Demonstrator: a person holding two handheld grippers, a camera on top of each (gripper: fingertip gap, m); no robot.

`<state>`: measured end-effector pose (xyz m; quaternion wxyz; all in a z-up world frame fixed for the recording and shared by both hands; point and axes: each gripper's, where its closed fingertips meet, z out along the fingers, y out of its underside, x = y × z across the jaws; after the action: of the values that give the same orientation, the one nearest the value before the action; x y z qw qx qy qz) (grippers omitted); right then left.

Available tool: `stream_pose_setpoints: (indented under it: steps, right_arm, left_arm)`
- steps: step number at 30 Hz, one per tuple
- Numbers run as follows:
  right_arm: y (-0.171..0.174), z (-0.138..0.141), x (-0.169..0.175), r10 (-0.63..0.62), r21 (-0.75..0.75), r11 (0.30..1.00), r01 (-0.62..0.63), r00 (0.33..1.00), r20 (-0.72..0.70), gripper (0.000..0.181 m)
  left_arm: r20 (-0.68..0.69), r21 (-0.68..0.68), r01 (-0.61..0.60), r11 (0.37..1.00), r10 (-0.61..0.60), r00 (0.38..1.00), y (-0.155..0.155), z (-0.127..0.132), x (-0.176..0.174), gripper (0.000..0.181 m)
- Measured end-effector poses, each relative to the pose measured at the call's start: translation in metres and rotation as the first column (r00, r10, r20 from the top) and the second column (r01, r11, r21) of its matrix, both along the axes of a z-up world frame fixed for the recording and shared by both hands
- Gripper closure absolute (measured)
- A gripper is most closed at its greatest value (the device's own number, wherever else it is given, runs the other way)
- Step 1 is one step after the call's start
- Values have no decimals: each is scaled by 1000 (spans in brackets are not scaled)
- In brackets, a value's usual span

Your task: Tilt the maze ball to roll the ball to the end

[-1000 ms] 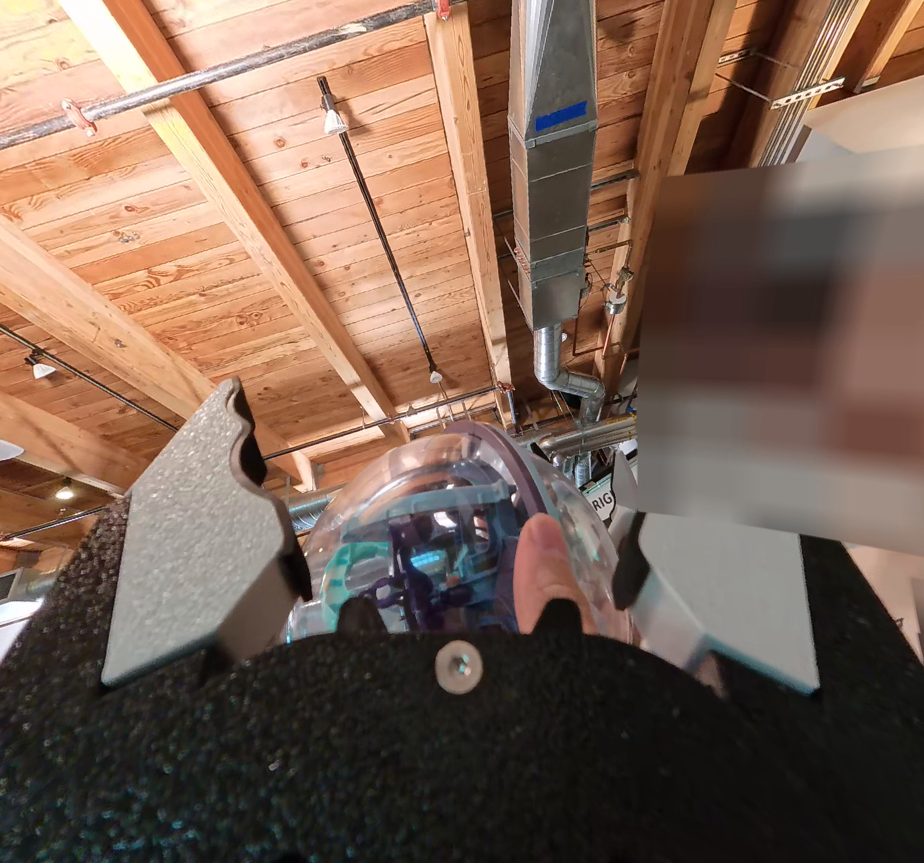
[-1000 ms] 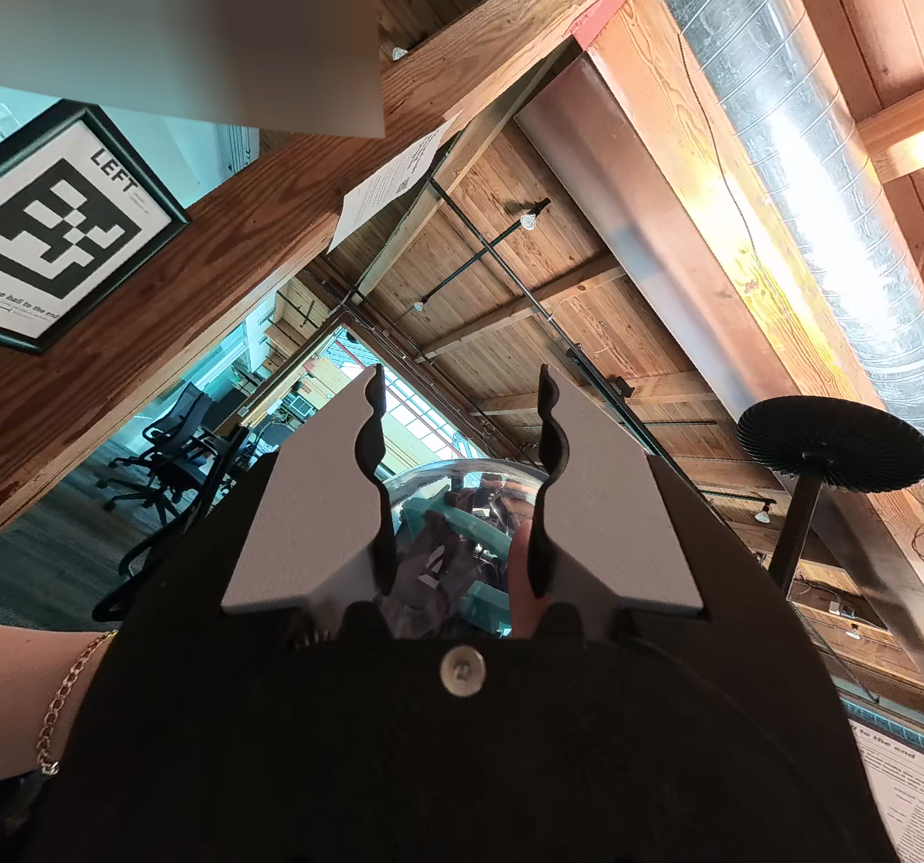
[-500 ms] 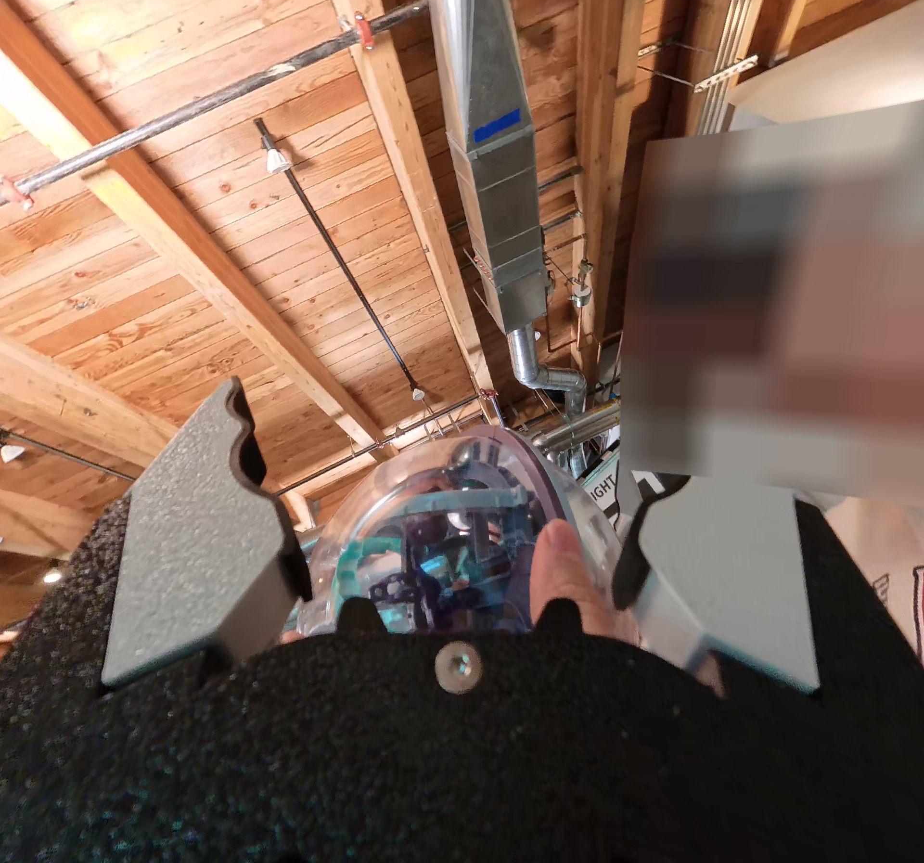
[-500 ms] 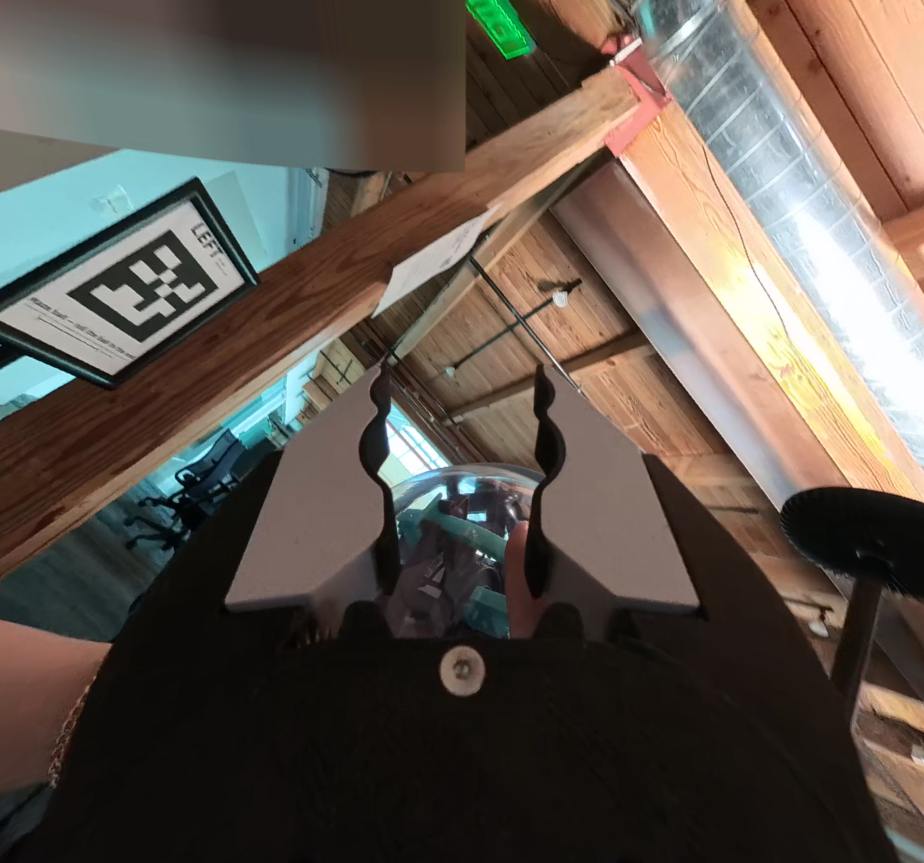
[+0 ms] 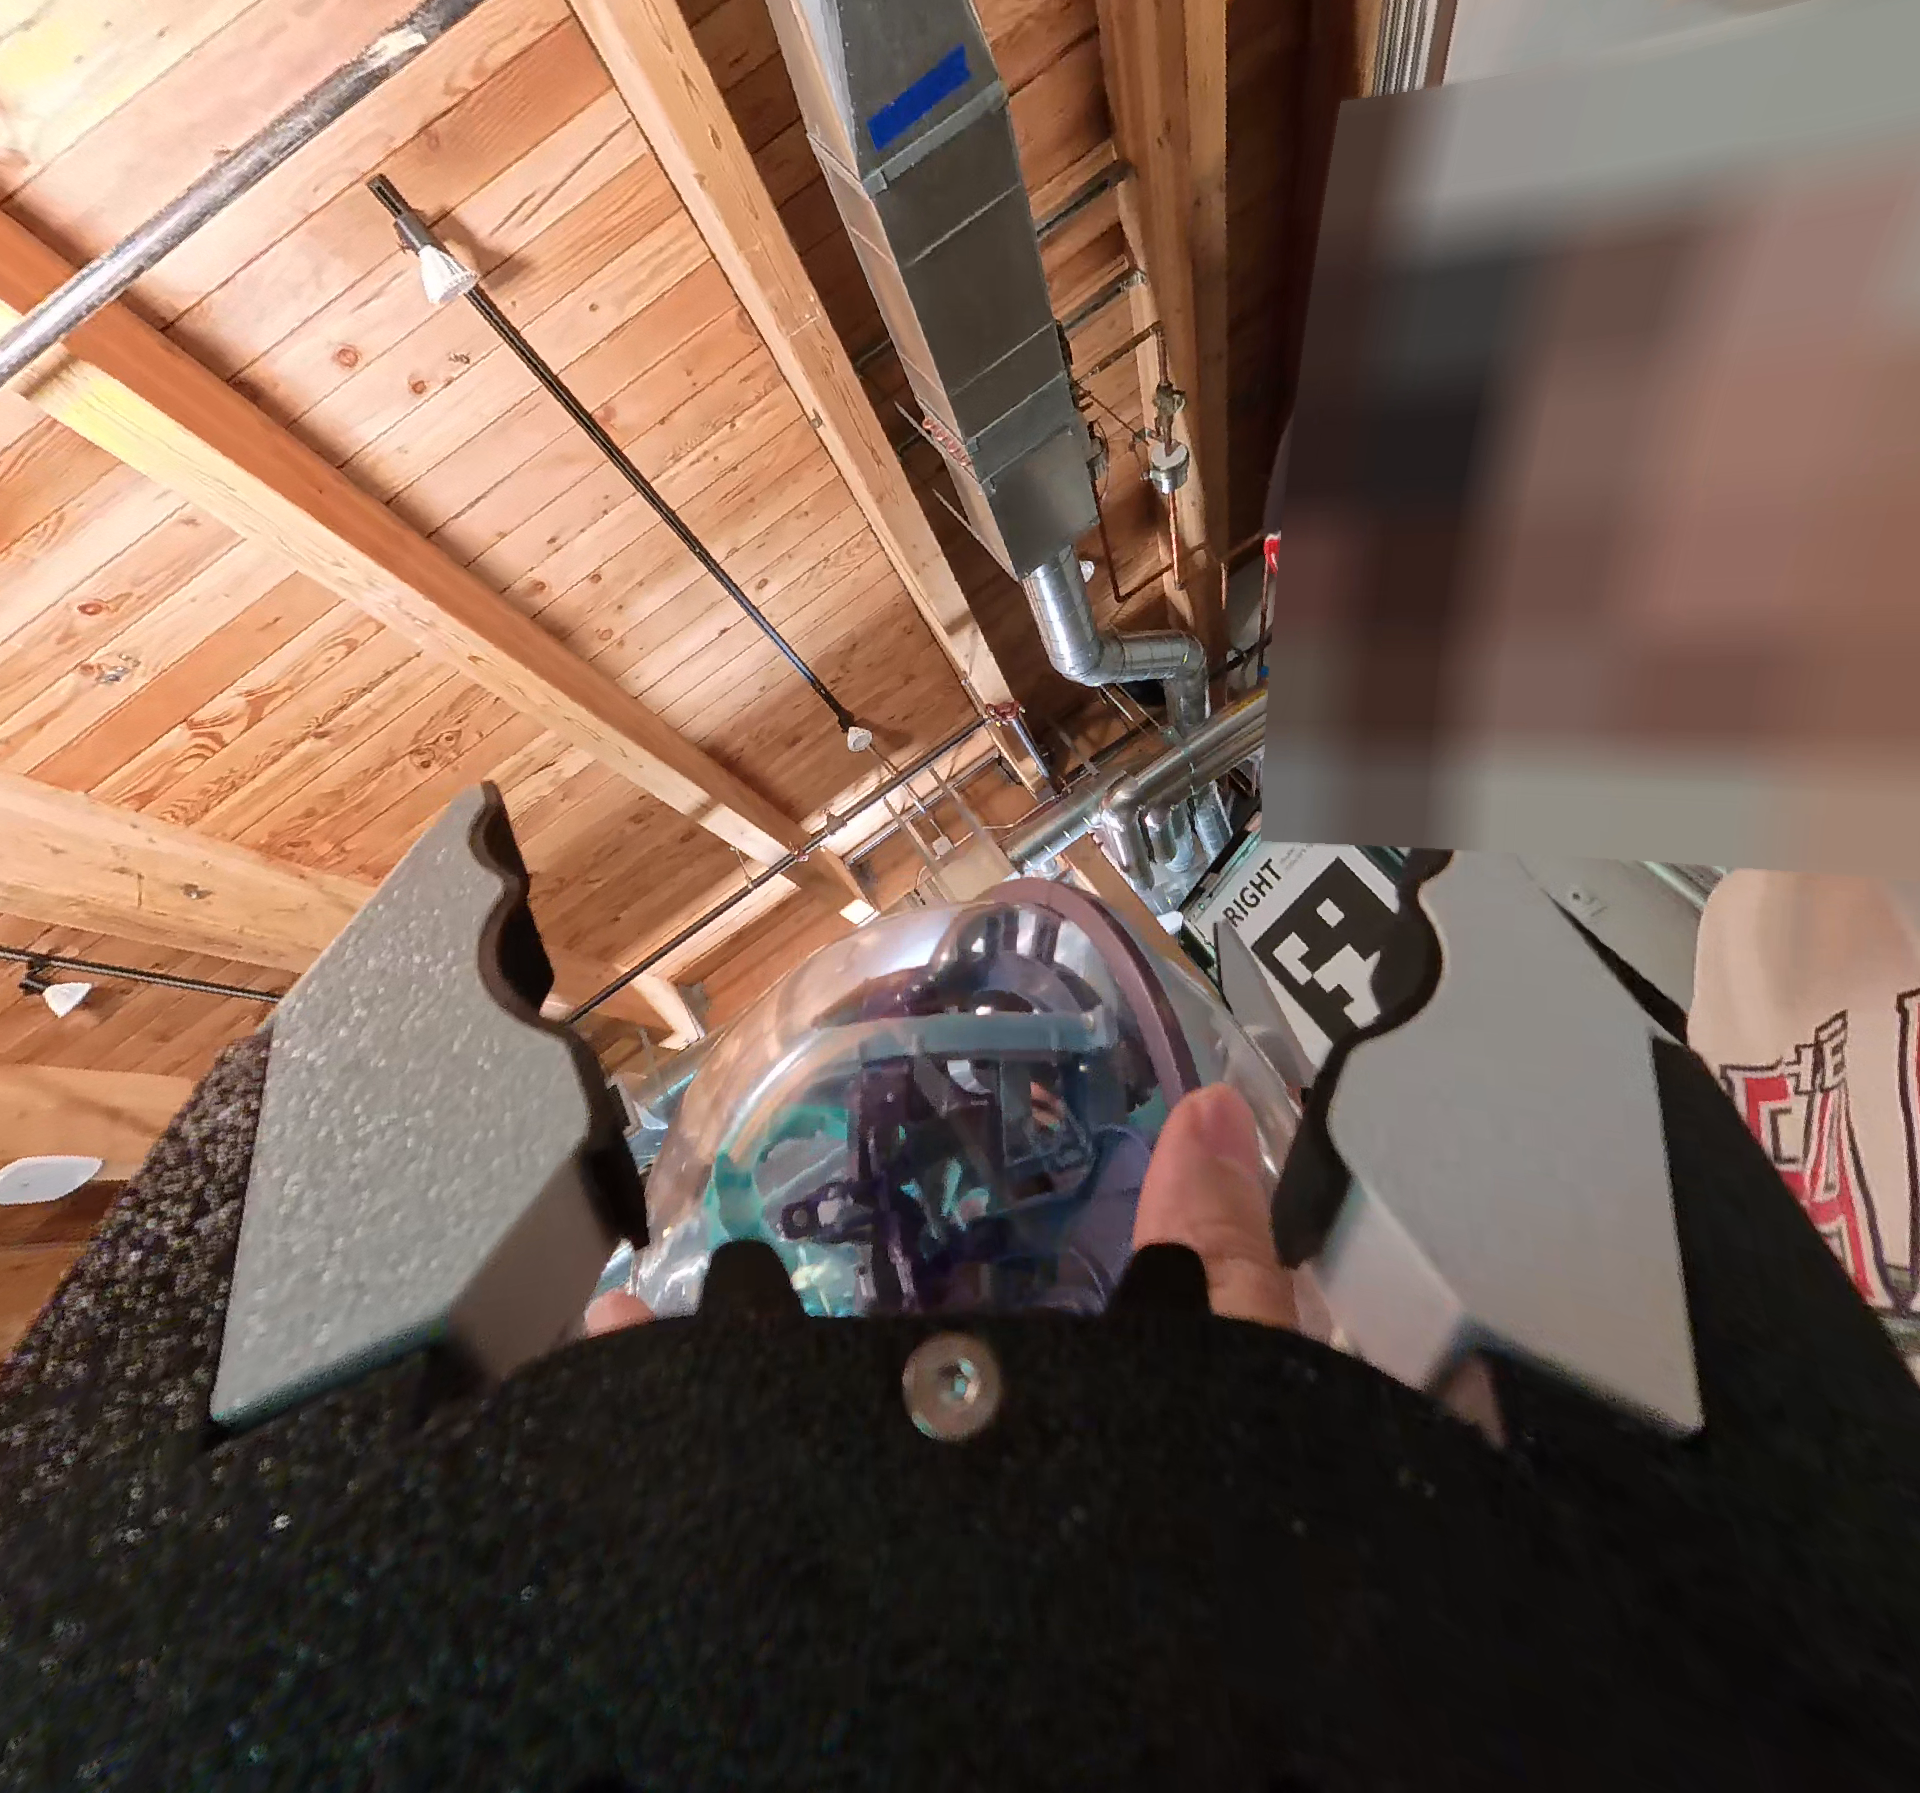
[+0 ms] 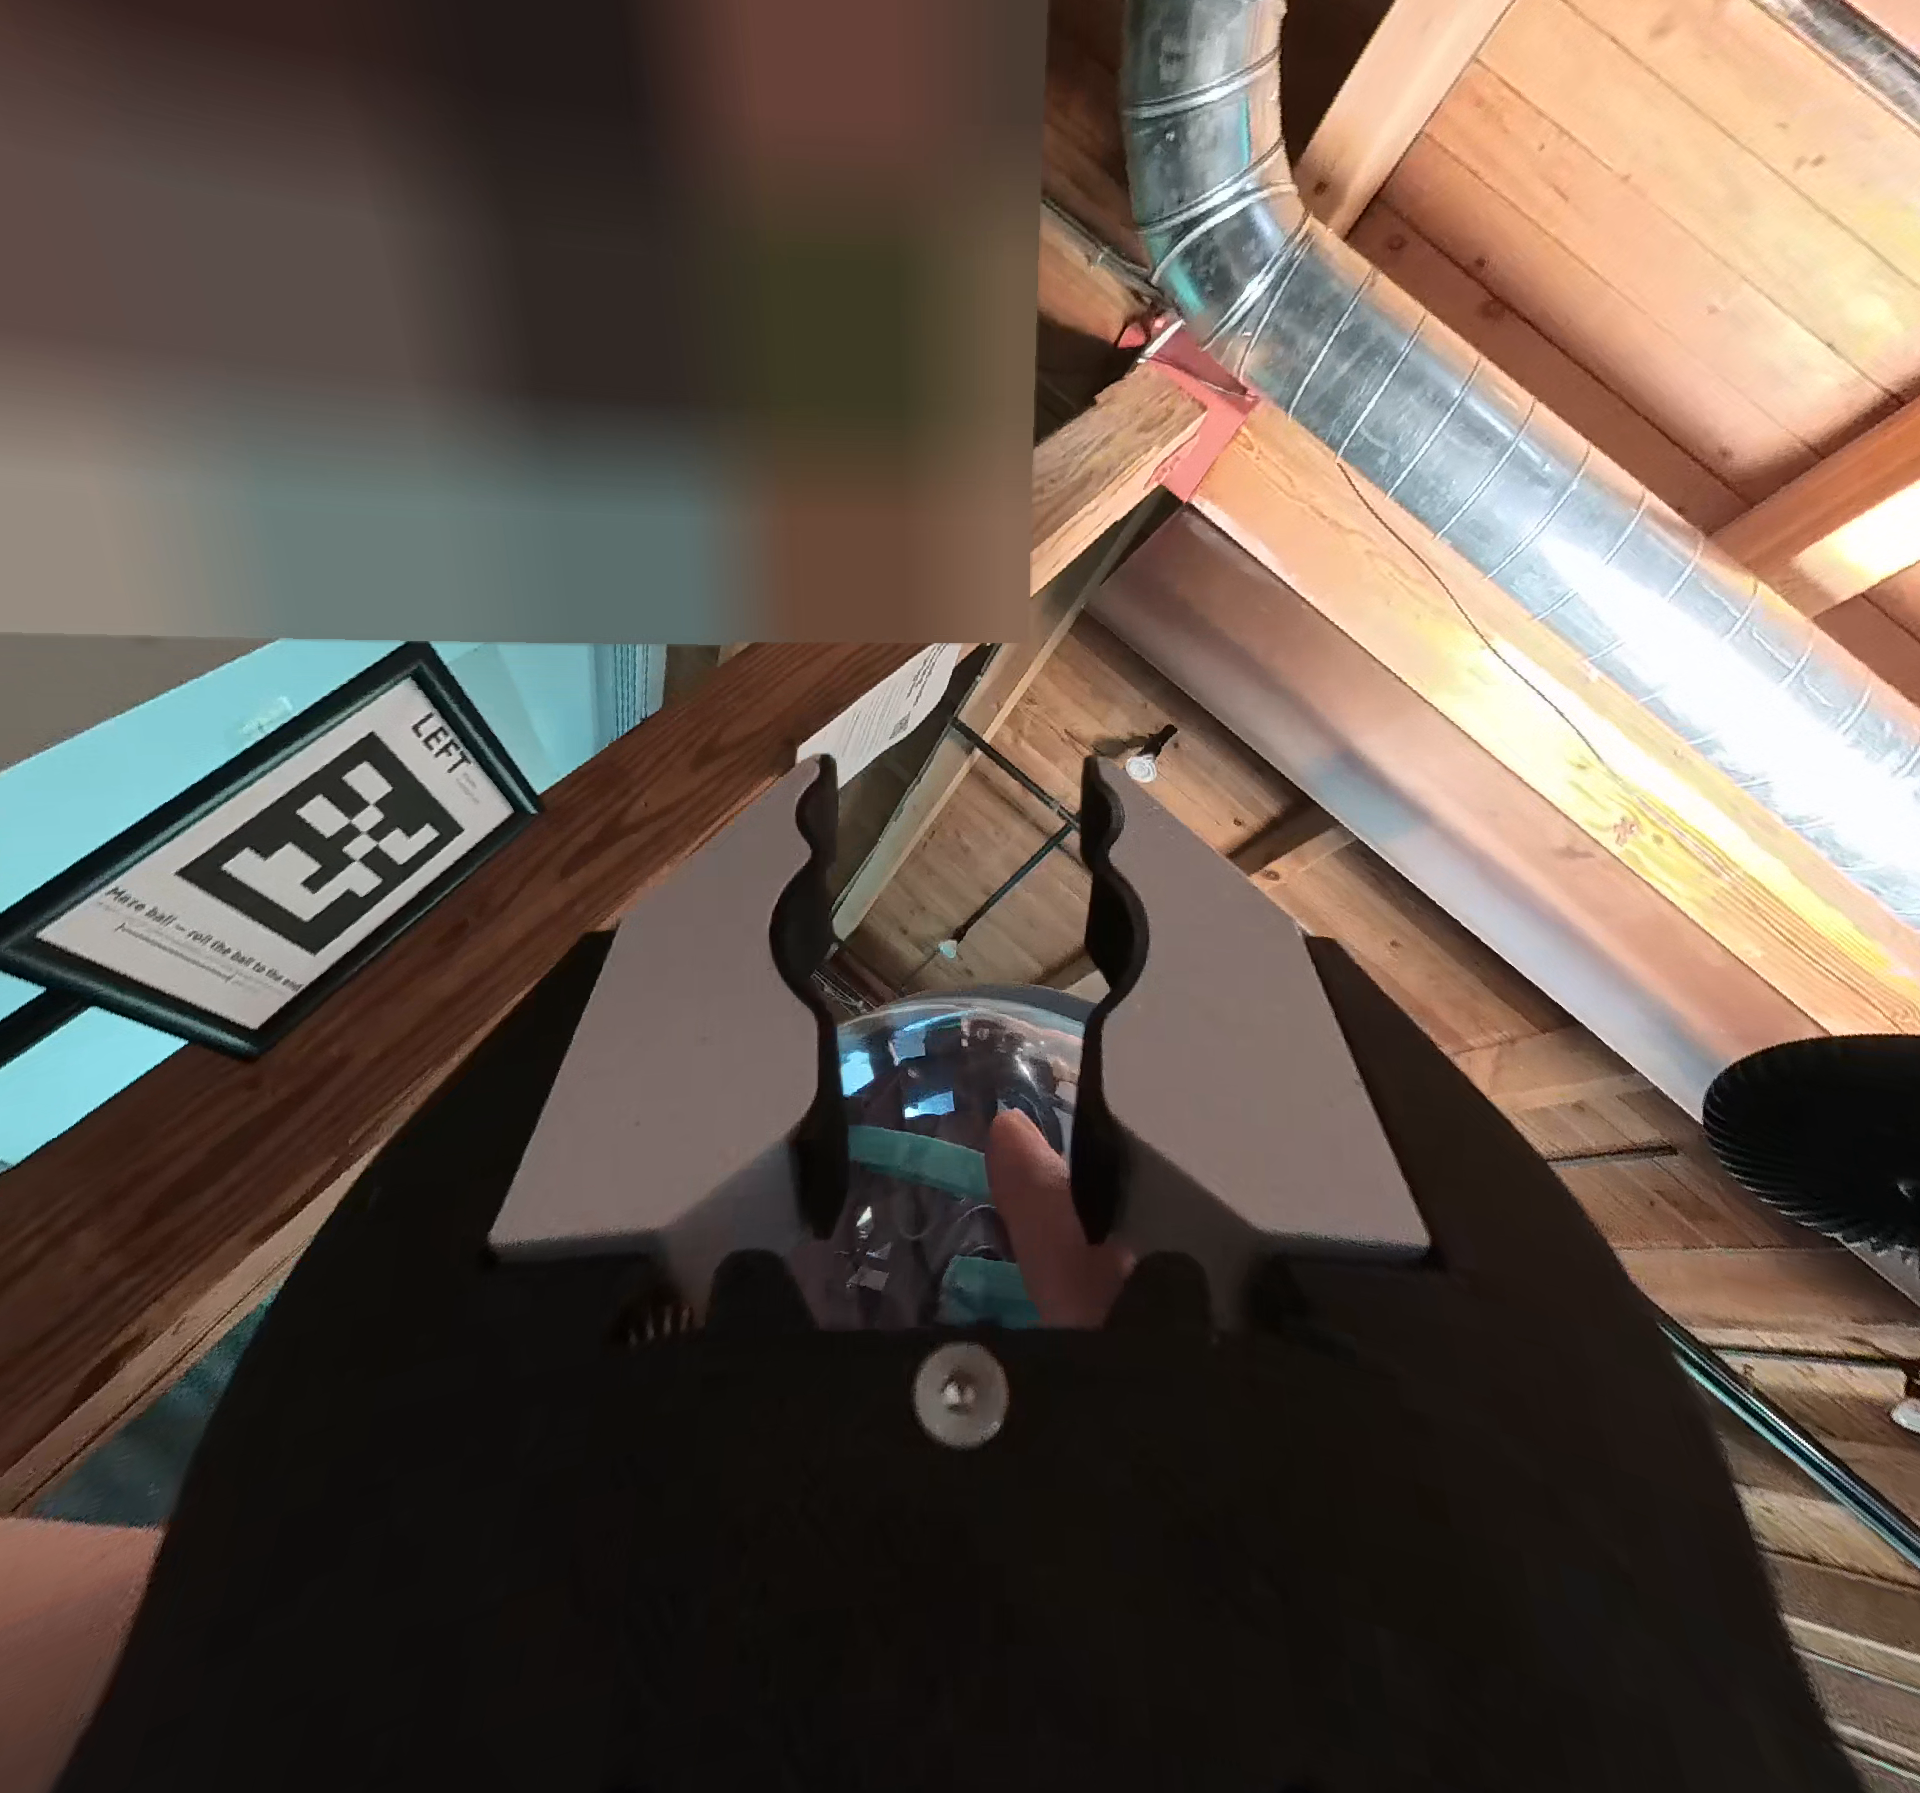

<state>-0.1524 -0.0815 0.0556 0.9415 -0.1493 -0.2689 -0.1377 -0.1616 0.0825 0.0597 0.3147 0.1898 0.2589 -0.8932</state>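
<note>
The maze ball (image 5: pixel 935 1151) is a clear sphere with teal and purple tracks inside. It sits low between the fingers of my left gripper (image 5: pixel 956 922), whose jaws stand wide apart. A bare fingertip (image 5: pixel 1195 1193) presses on the ball beside the right pad, and another fingertip (image 5: pixel 613 1315) shows at lower left. I cannot tell whether the pads touch the ball. In the right wrist view the ball (image 6: pixel 935 1078) shows through the narrower gap of my right gripper (image 6: pixel 951 787), with a bare finger (image 6: pixel 1039 1213) on it. The small ball inside is not visible.
Both cameras point up at a wooden ceiling with beams. A metal duct (image 5: pixel 956 268) and a round silver duct (image 6: pixel 1455 372) run overhead. The other gripper's black-and-white tag shows in each view (image 5: pixel 1330 954) (image 6: pixel 312 860). A black round fixture (image 6: pixel 1829 1130) is at right.
Both views have swung with the ball between the fingers. The right gripper's tag came into the left view. In the right view the duct bend came in and the black fixture shifted right.
</note>
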Motion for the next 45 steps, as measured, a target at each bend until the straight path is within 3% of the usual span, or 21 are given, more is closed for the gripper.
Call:
stream_pose_setpoints:
  steps: [6,17,22,35,41,45]
  right_arm:
    - [9,2,2,-46,-34,998,45,999,-21,138]
    - [33,9,-4,-237,-136,963,234,971,-6,138]
    - [45,9,9,-323,-189,931,313,946,-29,137]
    - [57,6,27,-371,-266,902,340,925,-77,132]
    - [47,7,38,-282,-218,944,247,948,-147,137]
    - [42,7,51,-299,-198,943,266,940,-166,133]
  left_arm:
    - [-46,-26,12,1000,-13,999,6,2,7,24]
    - [-137,-198,158,967,-187,973,29,-6,35,25]
    - [-201,-248,178,952,-230,952,35,-12,55,25]
    - [-305,-328,203,923,-306,902,45,-24,86,25]
    - [-364,-410,211,887,-372,854,60,-33,109,26]
    - [-389,-437,242,866,-424,818,63,-36,117,25]
